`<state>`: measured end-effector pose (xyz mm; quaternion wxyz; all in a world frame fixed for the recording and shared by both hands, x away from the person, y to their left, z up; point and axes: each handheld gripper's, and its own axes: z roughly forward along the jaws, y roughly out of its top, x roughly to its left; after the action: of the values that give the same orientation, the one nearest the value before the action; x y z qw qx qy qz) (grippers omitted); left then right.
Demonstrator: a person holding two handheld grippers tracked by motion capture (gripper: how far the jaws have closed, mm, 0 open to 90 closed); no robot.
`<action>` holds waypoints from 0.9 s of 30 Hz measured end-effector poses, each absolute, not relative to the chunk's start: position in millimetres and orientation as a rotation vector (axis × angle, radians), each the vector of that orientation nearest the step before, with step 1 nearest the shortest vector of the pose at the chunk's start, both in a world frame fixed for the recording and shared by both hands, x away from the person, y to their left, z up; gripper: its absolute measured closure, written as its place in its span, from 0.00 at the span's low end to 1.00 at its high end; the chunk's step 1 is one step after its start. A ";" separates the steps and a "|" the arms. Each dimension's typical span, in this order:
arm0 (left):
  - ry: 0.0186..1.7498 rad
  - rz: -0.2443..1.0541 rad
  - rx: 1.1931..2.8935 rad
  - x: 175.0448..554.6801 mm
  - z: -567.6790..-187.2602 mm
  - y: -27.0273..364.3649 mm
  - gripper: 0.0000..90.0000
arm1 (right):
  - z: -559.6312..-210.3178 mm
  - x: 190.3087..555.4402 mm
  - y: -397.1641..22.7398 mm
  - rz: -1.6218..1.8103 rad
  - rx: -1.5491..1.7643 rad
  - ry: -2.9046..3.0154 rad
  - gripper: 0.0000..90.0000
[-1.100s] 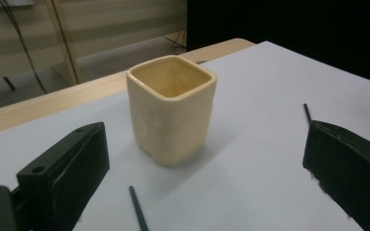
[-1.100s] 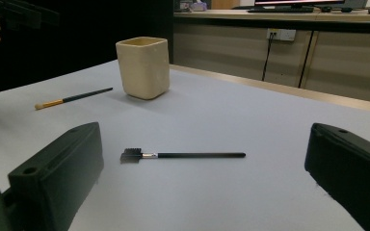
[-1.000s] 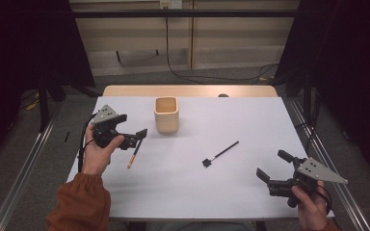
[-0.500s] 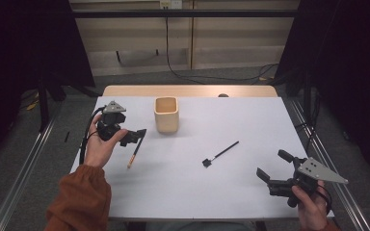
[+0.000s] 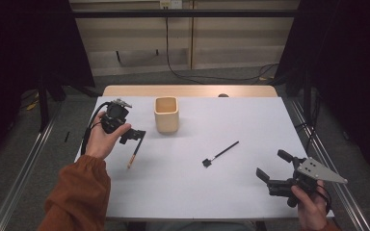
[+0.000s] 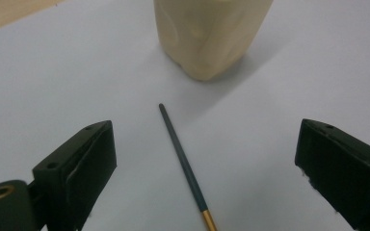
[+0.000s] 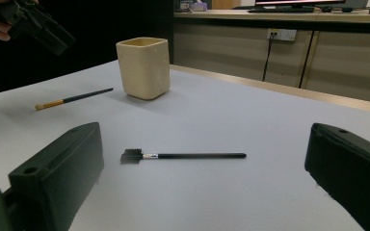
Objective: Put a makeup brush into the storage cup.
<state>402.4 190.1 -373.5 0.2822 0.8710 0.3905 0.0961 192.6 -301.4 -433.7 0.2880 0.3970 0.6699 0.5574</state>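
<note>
A: Changed since a second ago? Left gripper (image 5: 134,135) turned and dipped over the gold-ferruled brush (image 6: 185,165), nearer the table; right gripper (image 5: 275,169) unmoved.

B: Meaning for the job? Probably lining up a pick of that brush, cup (image 5: 166,114) just far-right of it as likely destination.

A: Pose? Left wrist rolled, jaws wide apart, brush handle lying between them, untouched. Right hand resting low at the near right, jaws likewise open, aimed at the black comb brush (image 7: 183,155) lying mid-table.
</note>
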 end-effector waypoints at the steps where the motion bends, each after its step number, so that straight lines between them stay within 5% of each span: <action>1: 1.051 0.257 2.364 403.7 -372.8 189.0 0.07 | -433.7 192.6 -301.1 1.489 1.061 1.791 0.00; 27: 1.234 -0.023 2.611 411.6 -418.7 180.9 0.07 | -434.8 193.4 -299.4 1.498 1.053 1.820 0.00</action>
<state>411.6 180.9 -418.7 0.1263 0.8969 0.4238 -0.0080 193.4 -299.4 -434.8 0.2762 0.3920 0.6777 0.5575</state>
